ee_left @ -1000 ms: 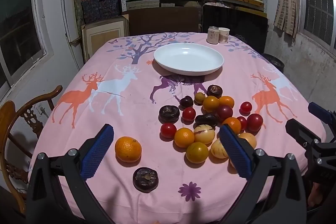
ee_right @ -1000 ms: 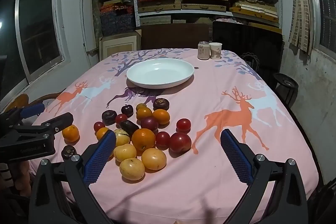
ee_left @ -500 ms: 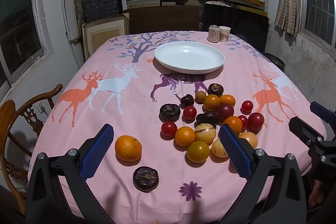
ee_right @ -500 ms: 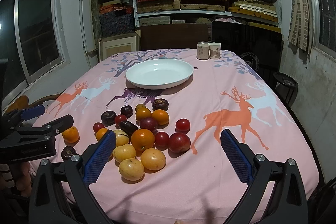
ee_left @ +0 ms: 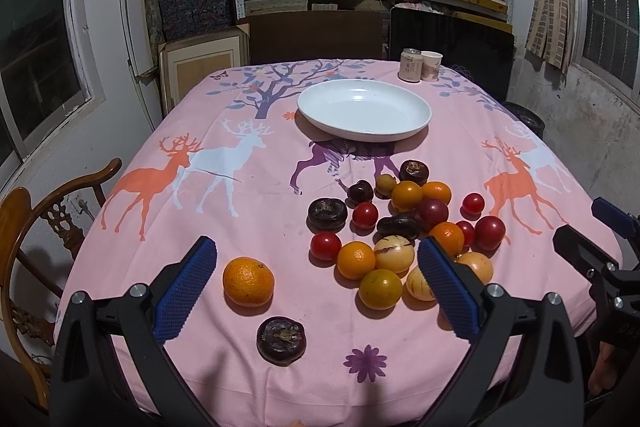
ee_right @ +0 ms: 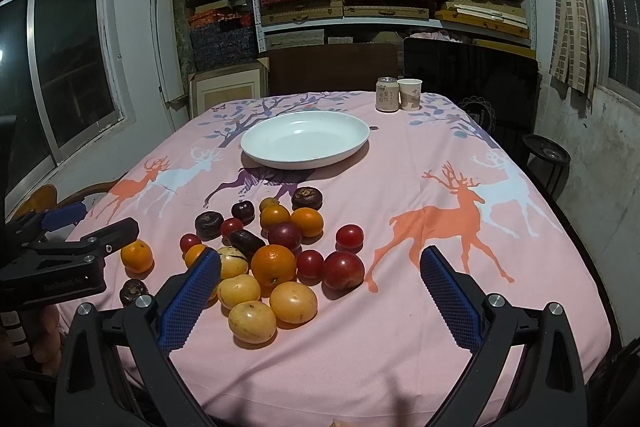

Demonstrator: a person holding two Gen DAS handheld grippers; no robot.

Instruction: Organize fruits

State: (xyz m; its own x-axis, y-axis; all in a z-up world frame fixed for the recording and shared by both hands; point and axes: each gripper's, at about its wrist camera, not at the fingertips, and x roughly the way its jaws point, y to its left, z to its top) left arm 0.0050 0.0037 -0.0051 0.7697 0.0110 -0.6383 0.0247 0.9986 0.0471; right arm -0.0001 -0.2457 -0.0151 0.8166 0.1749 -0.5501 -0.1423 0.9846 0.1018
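Plate: white plate (ee_left: 364, 137) on the pink tablecloth (ee_left: 248, 195), nothing in it.
Fruits: pile of fruits (ee_left: 404, 223) near the plate, on the cloth.
Left gripper (ee_left: 316, 287): jaws spread, holding nothing.
Right gripper (ee_right: 320, 295): jaws spread, holding nothing.
Can (ee_left: 411, 65), paper cup (ee_left: 431, 66): touching, beyond the plate; contents hidden.

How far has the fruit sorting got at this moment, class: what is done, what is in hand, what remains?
Done: nothing visible; the white plate holds no fruit. In hand: nothing; the left gripper and right gripper are both open and empty above the near edge of the table. Left: the whole fruit pile, plus the lone orange and the dark fruit set apart on the tablecloth.
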